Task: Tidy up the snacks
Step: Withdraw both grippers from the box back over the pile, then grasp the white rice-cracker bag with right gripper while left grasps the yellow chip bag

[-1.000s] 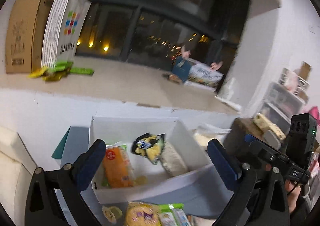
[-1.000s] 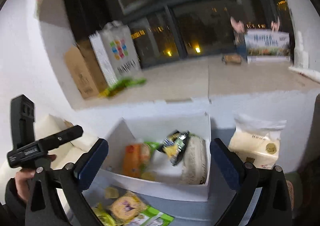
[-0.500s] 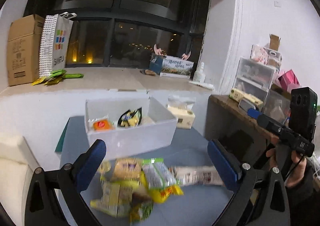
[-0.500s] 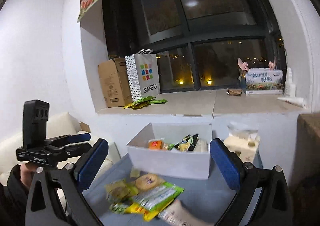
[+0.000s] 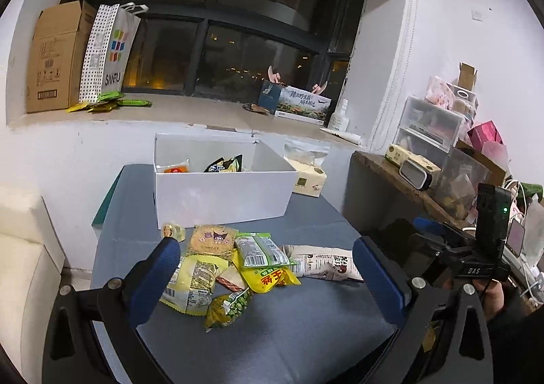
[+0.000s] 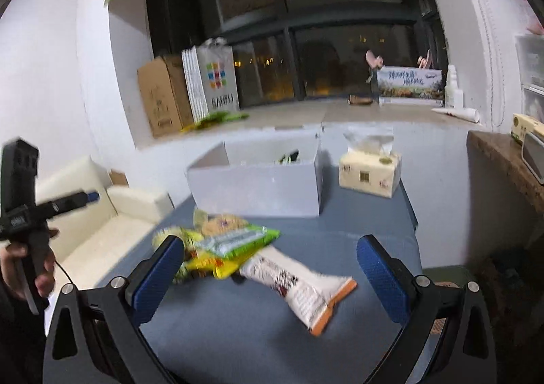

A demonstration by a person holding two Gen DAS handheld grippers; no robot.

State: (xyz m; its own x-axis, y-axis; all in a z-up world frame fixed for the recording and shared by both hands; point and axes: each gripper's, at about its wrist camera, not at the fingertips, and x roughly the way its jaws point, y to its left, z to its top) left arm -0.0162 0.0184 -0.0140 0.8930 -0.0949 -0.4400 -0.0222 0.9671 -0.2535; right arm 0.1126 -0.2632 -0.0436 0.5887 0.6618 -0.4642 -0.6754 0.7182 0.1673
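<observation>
A heap of snack packets [image 5: 238, 265] lies on the grey-blue table [image 5: 306, 333], with a long white packet [image 5: 323, 263] at its right side. Behind it stands a white box [image 5: 221, 193] that holds an orange packet [image 5: 175, 168] and a dark chip bag [image 5: 224, 163]. My left gripper [image 5: 268, 268] hovers open above the heap, nothing between its fingers. In the right wrist view my right gripper [image 6: 272, 268] is open too, over the long white packet [image 6: 302, 285] and the green and yellow packets [image 6: 231, 241]; the white box [image 6: 258, 187] stands beyond.
A tissue pack [image 6: 370, 173] stands right of the box. A cream sofa [image 6: 102, 224] lies left of the table, a wooden shelf [image 5: 408, 187] with clutter to the right. On the windowsill sit a cardboard box [image 5: 57, 57] and a paper bag [image 5: 108, 54].
Both grippers have drawn back and up from over the white box. The heap of packets on the table front has come into view beneath them.
</observation>
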